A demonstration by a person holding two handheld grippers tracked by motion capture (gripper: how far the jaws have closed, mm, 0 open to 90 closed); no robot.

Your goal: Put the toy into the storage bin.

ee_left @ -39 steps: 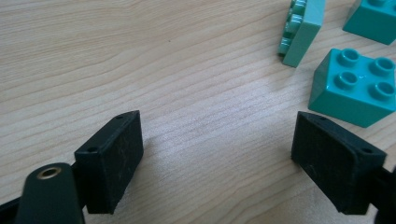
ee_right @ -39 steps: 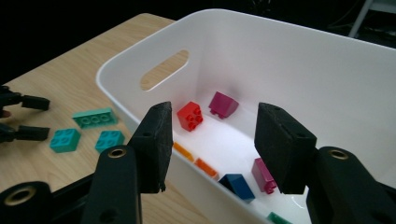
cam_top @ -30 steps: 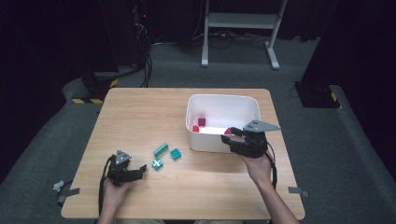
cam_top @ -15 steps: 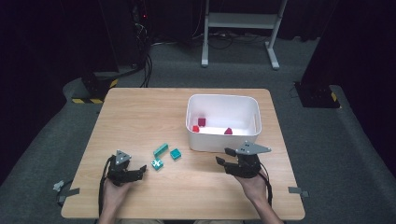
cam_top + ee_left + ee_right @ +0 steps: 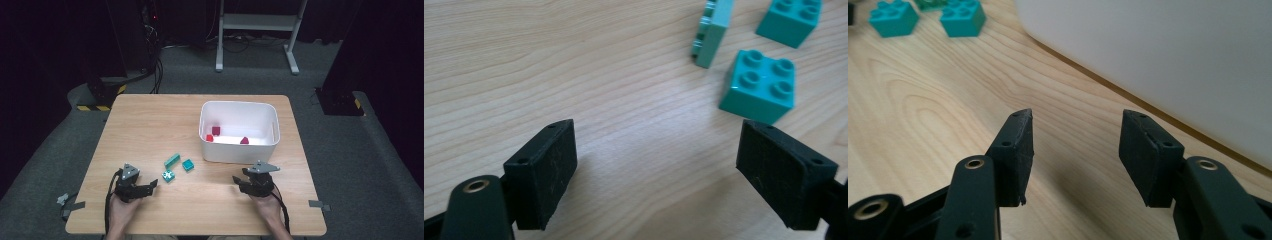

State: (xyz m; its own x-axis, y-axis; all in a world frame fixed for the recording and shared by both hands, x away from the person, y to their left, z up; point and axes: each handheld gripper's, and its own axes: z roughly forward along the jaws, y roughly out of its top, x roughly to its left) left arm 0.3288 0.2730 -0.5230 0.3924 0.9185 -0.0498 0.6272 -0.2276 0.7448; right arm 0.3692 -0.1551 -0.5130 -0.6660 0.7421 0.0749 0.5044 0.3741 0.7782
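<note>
High view shows the light wooden table [image 5: 150, 120] bearing a white rectangular plastic bin [image 5: 239, 150] toward its right side, with three small red blocks [image 5: 216, 131] already lying on the bin's floor. Just left of the bin, three teal studded plastic bricks [image 5: 188, 165] sit on the bare wood, close together but apart. Sorting seems to be between picks: the reds are binned, the teal ones remain.

Both grippers rest low near the table's near edge. The left gripper [image 5: 659, 165] stands wide and empty, the closest teal brick just beyond its far jaw. The right gripper [image 5: 1075, 150] is about half spread with nothing between its pads, facing the bin's outer wall.

Next, the left gripper likely needs to ease forward to straddle that nearest brick before closing.

Compared with a second ago, the right gripper has dropped from the bin's rim down to the tabletop; the left has hardly shifted.
</note>
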